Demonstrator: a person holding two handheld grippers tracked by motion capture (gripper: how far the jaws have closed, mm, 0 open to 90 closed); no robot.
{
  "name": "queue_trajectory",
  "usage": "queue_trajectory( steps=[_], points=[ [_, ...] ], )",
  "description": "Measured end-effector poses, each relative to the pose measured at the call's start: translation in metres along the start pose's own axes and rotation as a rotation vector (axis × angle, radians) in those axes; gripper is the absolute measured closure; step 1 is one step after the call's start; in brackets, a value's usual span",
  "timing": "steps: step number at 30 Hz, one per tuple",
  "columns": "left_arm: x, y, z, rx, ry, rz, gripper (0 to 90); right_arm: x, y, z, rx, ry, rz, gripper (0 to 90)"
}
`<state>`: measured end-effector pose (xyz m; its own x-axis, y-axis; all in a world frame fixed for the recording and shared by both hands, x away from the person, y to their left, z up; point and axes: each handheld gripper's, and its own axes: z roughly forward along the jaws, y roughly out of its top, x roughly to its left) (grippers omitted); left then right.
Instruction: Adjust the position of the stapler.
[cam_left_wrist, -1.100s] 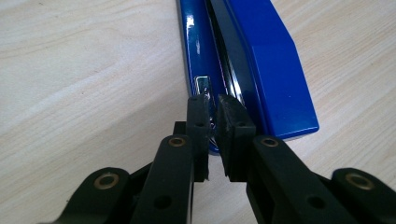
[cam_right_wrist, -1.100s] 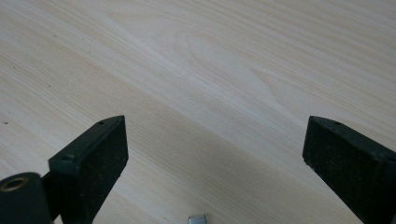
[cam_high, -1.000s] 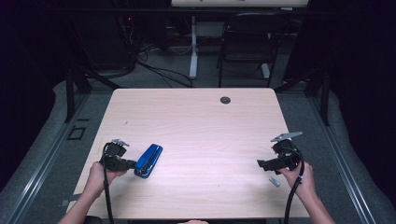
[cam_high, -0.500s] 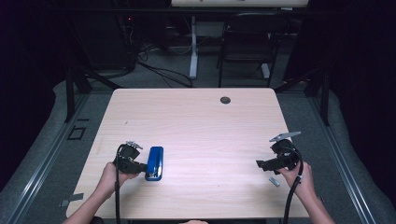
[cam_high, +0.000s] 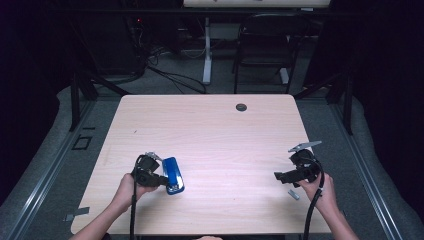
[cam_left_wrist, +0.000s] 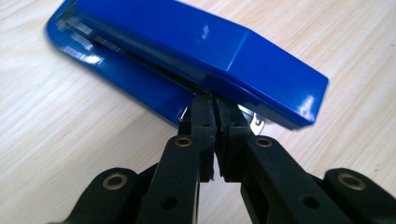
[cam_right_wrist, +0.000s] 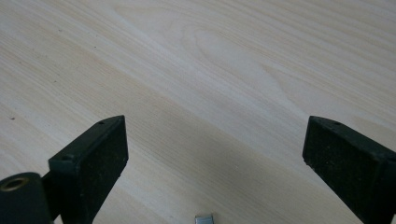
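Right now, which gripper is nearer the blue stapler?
Left. The left gripper has its shut jaws against the blue stapler, at its hinged end. The right gripper sits open far across the table, near its right edge.

We note a light wood bench (cam_high: 225, 130) with a dark round grommet (cam_high: 241, 107); a black chair (cam_high: 262, 55) stands beyond it.

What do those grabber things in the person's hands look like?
Each hand holds a black tool. The left gripper has two flat black jaws on jointed arms with small brass-coloured pins. The right gripper has chunky square black pads. A black cable trails from each one, and a grey three-cornered plate sits on top of the right gripper. The forearms look bare, no sleeves.
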<state>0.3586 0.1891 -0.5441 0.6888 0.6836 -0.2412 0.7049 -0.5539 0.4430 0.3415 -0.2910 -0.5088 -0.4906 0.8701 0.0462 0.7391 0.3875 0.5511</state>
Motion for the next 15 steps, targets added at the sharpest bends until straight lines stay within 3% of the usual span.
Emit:
queue_trajectory(
  steps=[1, 15],
  points=[
    [-0.002, 0.004, 0.003, 0.0, -0.016, 0.01, 87.0, 0.0, 0.0, 0.001, 0.004, -0.001, -0.001, 6.3],
    [-0.018, 0.029, 0.022, -0.033, -0.015, 0.084, 86.8, -0.001, -0.001, 0.0, 0.006, 0.005, -0.006, 6.3]
  ],
)
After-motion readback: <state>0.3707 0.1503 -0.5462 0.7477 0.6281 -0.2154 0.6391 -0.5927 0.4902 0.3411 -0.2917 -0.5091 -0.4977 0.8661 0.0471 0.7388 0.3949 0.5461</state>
